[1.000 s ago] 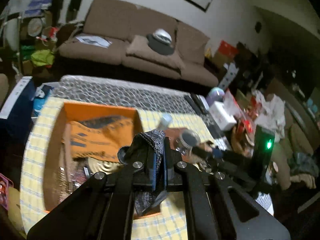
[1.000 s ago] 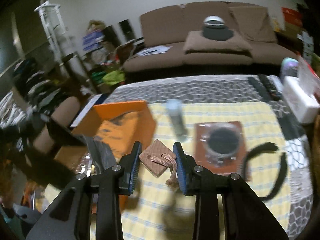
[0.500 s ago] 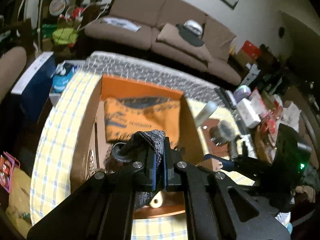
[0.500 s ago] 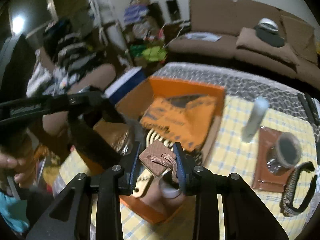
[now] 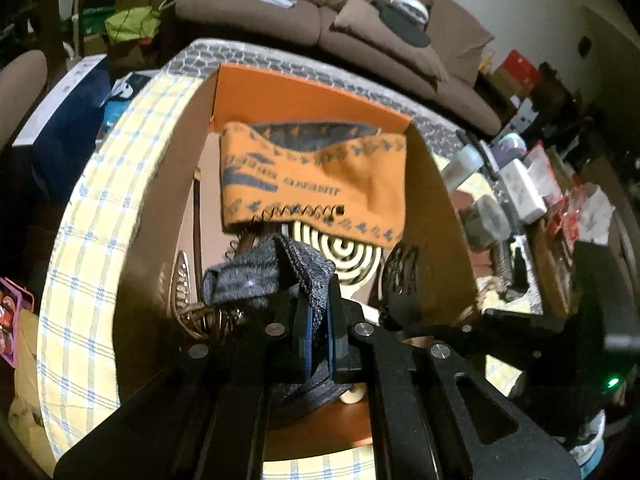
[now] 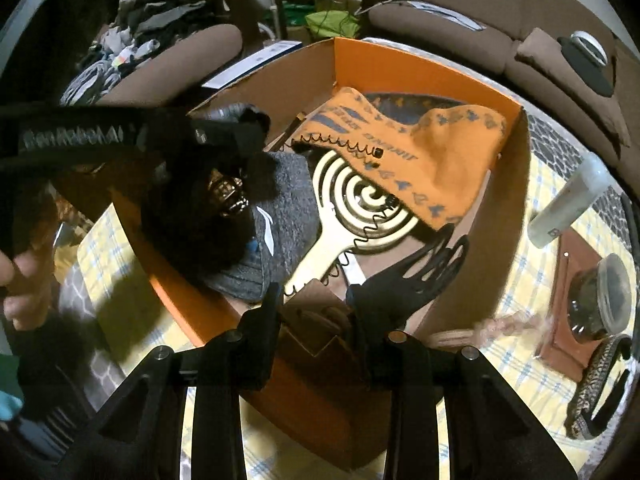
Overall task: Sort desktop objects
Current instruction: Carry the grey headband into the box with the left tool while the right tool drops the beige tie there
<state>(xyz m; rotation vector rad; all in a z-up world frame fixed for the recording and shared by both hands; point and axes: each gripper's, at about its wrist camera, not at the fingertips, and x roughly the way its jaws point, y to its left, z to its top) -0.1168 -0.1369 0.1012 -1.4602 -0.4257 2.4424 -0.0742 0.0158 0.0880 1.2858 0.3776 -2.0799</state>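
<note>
left gripper (image 5: 318, 330) clamped on grey knit cloth (image 5: 268, 276), right gripper (image 6: 312, 312) on brown woven square pad (image 6: 316, 320), both low-centre over orange cardboard box (image 5: 304, 92); risking snags on black coiled cord (image 6: 340, 148) at release.

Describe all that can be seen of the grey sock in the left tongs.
The sock is dark grey knit, soft and crumpled, with a small white mark visible in the right wrist view. The left tongs are shut on a fold of it. One end sticks up and bends left above the tongs; the rest hangs below them, over the near part of the orange box, beside the cream spiral paddle. Whether it rests on the box floor I cannot tell.
</note>
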